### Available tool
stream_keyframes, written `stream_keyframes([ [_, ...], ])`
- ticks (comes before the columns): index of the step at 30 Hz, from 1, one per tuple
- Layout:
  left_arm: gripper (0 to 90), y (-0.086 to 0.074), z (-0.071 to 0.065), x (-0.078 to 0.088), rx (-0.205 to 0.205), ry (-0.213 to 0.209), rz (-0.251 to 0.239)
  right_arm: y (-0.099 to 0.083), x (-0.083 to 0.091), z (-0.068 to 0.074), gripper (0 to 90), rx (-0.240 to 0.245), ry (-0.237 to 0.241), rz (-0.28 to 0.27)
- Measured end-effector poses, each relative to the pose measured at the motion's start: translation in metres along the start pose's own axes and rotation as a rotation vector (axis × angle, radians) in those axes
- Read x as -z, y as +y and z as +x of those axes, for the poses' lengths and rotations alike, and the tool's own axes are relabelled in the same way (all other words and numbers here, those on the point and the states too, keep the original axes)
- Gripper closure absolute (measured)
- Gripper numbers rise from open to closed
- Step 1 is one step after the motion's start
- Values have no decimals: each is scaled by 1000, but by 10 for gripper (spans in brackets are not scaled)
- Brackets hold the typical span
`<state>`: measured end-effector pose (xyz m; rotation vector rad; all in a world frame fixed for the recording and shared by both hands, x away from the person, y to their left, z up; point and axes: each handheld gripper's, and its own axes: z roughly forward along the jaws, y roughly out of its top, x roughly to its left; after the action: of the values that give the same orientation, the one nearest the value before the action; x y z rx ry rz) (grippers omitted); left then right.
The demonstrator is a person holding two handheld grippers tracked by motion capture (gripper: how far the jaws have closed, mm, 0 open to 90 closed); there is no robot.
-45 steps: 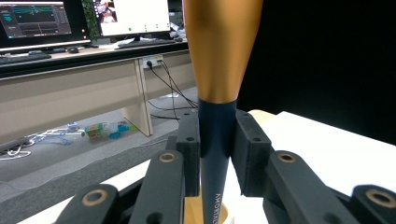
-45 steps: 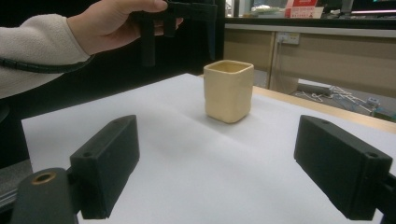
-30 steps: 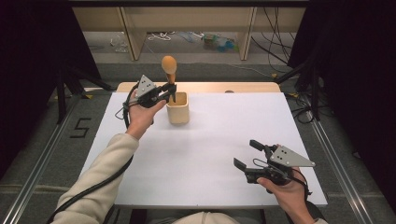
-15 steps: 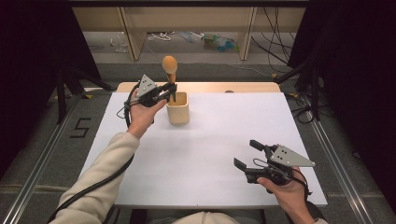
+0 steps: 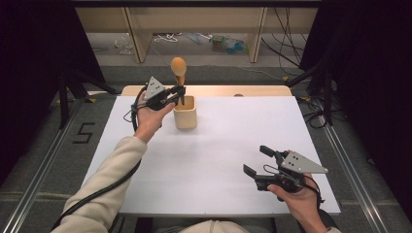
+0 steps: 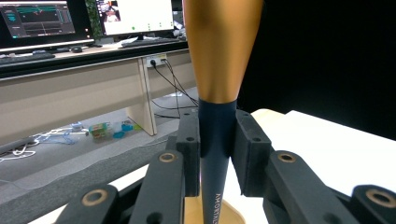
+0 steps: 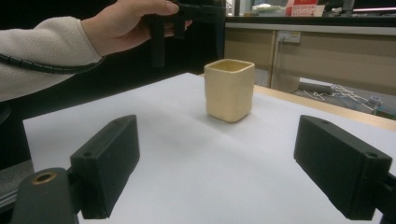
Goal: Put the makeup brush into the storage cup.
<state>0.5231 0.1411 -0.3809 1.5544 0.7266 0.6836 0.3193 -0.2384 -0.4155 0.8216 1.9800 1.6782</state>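
High view: the left gripper sits at about 11 o'clock on the white counter, clamped on the dark handle of a spoon. The spoon stands upright, its wooden bowl at 12 o'clock above the gripper and its lower end inside the cream cup, which rests on the counter just at 5 o'clock of the gripper. The right gripper is at 4 o'clock on the counter, well apart from the cup, jaws wide with nothing between them.

Left gripper view: the two pads press on either side of the spoon's dark handle; the wooden part widens toward 12 o'clock; the cup rim shows at 6 o'clock.

Right gripper view: its own pads stand wide apart; the cup lies at 12 o'clock beyond them, the left hand at 11 o'clock above it.
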Motion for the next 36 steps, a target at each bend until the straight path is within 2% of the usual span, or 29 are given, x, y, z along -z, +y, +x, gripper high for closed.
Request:
stream_keyframes([
  [36,743,-2,2,-12,1,6,1,0,0,0,151,-5,4,1],
])
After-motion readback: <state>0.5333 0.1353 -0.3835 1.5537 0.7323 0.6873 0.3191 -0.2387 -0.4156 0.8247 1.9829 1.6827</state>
